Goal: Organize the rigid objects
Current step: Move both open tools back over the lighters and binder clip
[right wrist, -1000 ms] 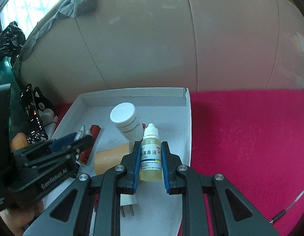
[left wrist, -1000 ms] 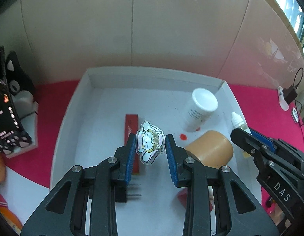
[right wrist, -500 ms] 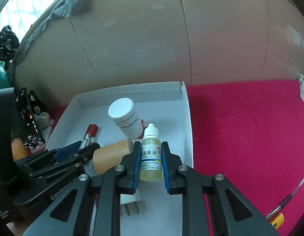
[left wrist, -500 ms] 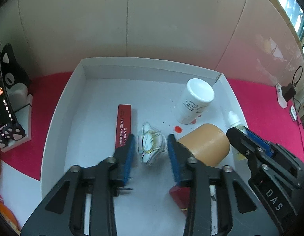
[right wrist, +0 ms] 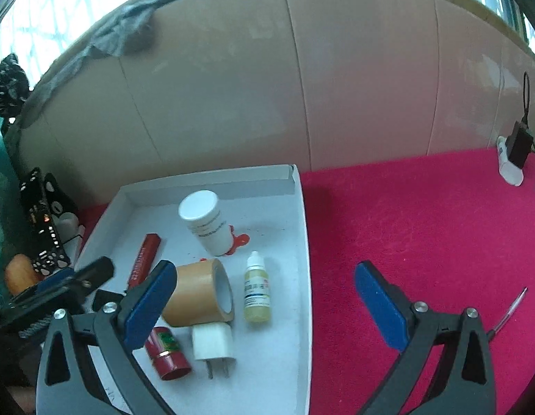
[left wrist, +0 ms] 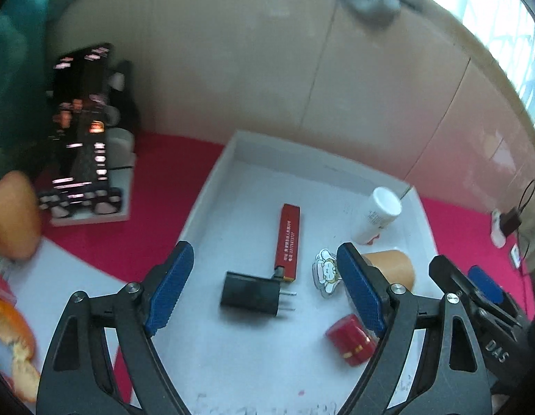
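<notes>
Presently: white shallow cardboard tray (right wrist: pixel 303 242) on red felt cloth (right wrist: pixel 423 228). Left gripper (left wrist: pixel 265 285) angled down over it, jaws just spread wide, nothing between the pads; flat cartoon charm (left wrist: pixel 326 272) lies released beside its right pad. Right gripper (right wrist: pixel 267 302) likewise tilted down, jaws just opened; small yellow dropper bottle (right wrist: pixel 256 290) stands upright, free between them. Brown tape roll (right wrist: pixel 198 292), white capped bottle (right wrist: pixel 206 221), red lighter (left wrist: pixel 288 240). Left view alone shows black plug adapter (left wrist: pixel 251 294); right view alone shows white plug (right wrist: pixel 212 344).
</notes>
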The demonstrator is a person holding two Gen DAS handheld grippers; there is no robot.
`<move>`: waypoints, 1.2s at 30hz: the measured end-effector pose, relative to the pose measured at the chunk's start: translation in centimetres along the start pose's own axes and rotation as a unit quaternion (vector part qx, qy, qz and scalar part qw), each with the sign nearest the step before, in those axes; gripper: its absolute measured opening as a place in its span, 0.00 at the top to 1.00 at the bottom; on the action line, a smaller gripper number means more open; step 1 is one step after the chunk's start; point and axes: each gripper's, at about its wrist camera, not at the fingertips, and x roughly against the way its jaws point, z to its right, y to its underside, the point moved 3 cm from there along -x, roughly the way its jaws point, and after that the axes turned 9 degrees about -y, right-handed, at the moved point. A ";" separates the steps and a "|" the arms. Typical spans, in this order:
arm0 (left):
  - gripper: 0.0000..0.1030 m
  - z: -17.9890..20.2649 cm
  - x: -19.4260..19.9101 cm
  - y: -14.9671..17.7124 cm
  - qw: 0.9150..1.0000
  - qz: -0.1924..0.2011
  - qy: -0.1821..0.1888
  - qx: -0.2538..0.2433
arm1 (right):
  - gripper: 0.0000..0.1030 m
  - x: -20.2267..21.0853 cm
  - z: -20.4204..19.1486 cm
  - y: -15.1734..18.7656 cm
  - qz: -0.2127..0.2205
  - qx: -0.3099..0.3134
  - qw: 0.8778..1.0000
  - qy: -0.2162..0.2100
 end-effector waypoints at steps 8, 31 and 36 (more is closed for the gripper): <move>0.17 -0.2 4.1 1.8 0.999 0.038 -0.019 -0.005 | 0.00 3.9 -0.8 0.1 0.030 0.016 0.999 -0.022; 0.17 8.4 12.0 9.0 0.982 0.071 0.113 -0.132 | 0.00 15.7 4.6 -0.2 0.115 0.055 0.992 -0.010; 0.17 11.3 13.6 11.4 0.968 0.079 0.153 -0.184 | 0.00 18.3 8.5 0.3 0.134 0.035 0.990 -0.023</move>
